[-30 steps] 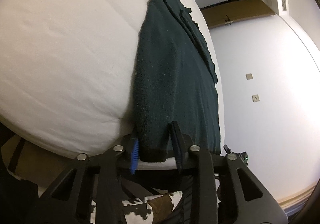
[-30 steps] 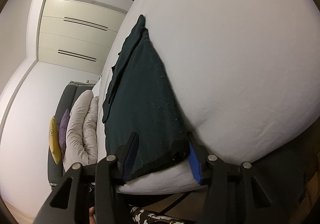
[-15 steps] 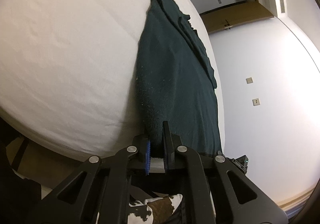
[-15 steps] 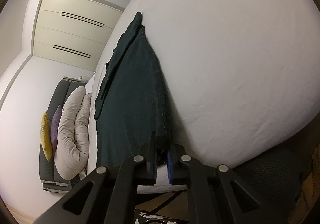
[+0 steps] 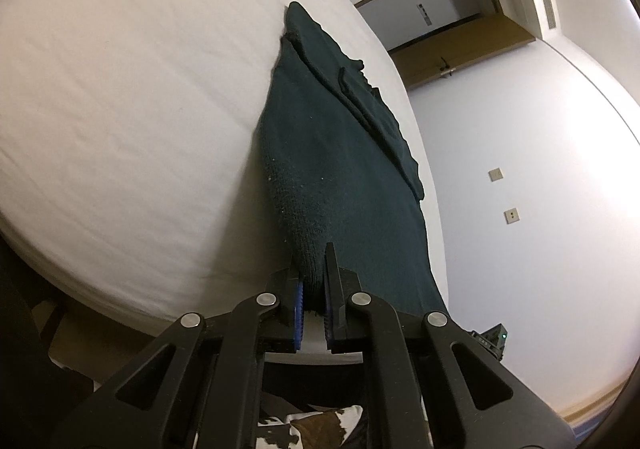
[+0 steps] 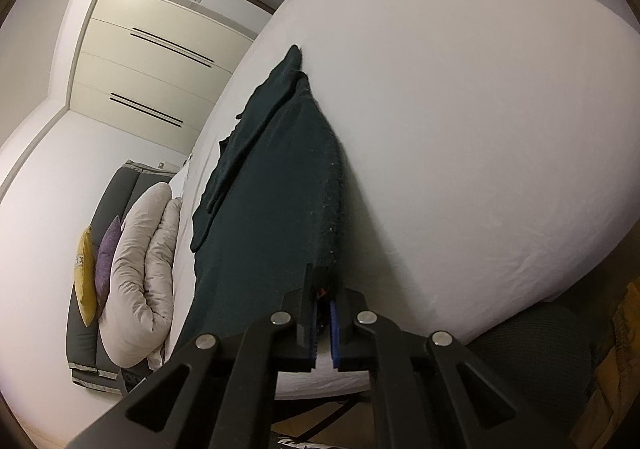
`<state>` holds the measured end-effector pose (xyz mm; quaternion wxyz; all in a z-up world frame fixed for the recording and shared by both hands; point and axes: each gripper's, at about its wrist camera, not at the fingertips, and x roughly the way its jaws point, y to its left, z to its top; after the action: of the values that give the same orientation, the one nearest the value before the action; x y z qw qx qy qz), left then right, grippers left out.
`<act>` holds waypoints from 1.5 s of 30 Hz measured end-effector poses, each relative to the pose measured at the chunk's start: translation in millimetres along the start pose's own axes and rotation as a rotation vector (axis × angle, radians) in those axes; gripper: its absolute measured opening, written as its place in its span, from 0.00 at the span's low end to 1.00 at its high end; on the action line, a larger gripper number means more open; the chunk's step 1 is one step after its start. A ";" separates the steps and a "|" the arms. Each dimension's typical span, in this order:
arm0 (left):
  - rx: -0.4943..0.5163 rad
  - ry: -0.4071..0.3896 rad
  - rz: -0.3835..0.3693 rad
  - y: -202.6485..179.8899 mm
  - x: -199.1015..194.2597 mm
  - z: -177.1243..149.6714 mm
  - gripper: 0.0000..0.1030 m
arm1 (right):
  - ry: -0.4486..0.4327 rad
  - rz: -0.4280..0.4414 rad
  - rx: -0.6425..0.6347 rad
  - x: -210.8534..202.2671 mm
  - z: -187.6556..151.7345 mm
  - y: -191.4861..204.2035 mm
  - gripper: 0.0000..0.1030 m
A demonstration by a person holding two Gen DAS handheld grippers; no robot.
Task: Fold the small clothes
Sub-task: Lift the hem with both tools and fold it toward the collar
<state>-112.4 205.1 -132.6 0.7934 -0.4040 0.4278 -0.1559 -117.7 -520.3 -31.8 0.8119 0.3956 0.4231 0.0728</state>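
- My left gripper (image 5: 313, 273) is pinched tight on one near corner of the dark green sweater (image 5: 340, 177), knit bunched up between the blue pads.
- My right gripper (image 6: 323, 291) is clamped on the other near corner of it (image 6: 272, 201), hardly any gap between the fingers.
- Sweater's stretched along the white bed (image 5: 120, 109), near hem lifted off the sheet at both corners.
- Off to the side: rolled duvet (image 6: 140, 273), yellow and purple cushions (image 6: 85, 281), wardrobe doors (image 6: 152, 61).

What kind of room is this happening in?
Most likely a bedroom: a bed with a white sheet, a rolled duvet beside cushions, and built-in wardrobe doors. A dark green garment lies on the bed.
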 end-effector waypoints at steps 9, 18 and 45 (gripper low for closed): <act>0.020 -0.063 -0.020 -19.5 -17.0 17.6 0.06 | -0.046 0.048 -0.042 -8.1 10.0 38.4 0.05; 0.130 -0.126 0.093 -57.9 -18.1 46.5 0.06 | -0.083 0.080 -0.049 -2.2 36.3 66.1 0.05; 0.394 -0.196 0.320 -125.7 81.6 196.1 0.06 | -0.108 -0.002 -0.160 104.6 168.7 148.0 0.05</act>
<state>105.6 177.7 -20.1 0.9089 -0.1823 0.3687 -0.0691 106.0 -470.8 62.1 0.8625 0.3325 0.3720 0.0844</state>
